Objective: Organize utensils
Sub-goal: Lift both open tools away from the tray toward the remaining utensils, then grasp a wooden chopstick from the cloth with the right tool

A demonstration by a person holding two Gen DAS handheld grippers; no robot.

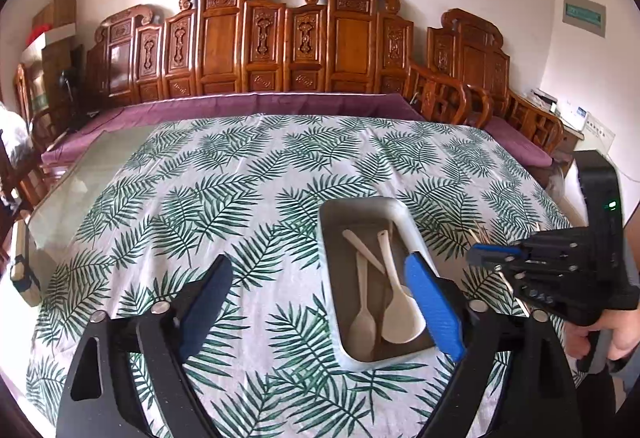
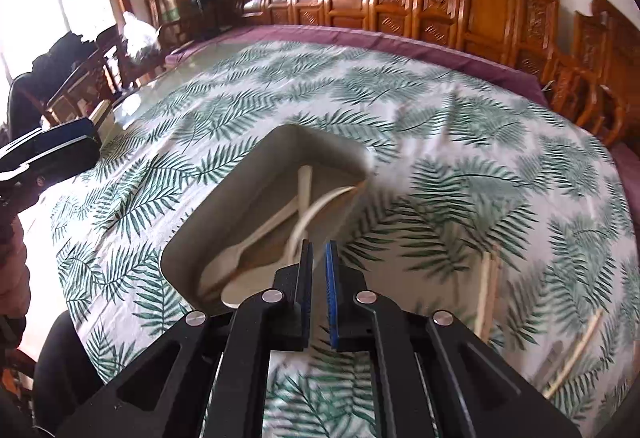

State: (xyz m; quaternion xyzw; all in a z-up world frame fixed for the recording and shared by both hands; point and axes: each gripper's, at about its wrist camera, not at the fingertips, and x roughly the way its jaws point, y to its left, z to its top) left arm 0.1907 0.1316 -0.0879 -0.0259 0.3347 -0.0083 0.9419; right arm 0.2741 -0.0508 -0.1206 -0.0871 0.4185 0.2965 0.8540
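A grey rectangular tray [image 1: 360,203] lies on the leaf-print cloth and holds three pale utensils: a small spoon [image 1: 362,322], a broader scoop [image 1: 400,322] and a third handle [image 1: 362,246] lying across them. My left gripper [image 1: 316,270] hovers over the tray's near left side, open wide, with nothing gripped. The right gripper [image 1: 474,256] is to the right of the tray. In its own view the right gripper [image 2: 319,248] is shut to a thin slit over the tray's [image 2: 248,178] near rim. A blurred white curved handle [image 2: 320,206] lies just beyond its tips. Whether that handle is held I cannot tell.
Wooden chopsticks [image 2: 489,290] lie on the cloth right of the tray, with another [image 2: 576,350] nearer the edge. A person's hand [image 1: 616,338] holds the right gripper. Bare glass tabletop [image 1: 80,190] shows at the left. A carved wooden bench [image 1: 280,50] with a purple cushion runs behind the table.
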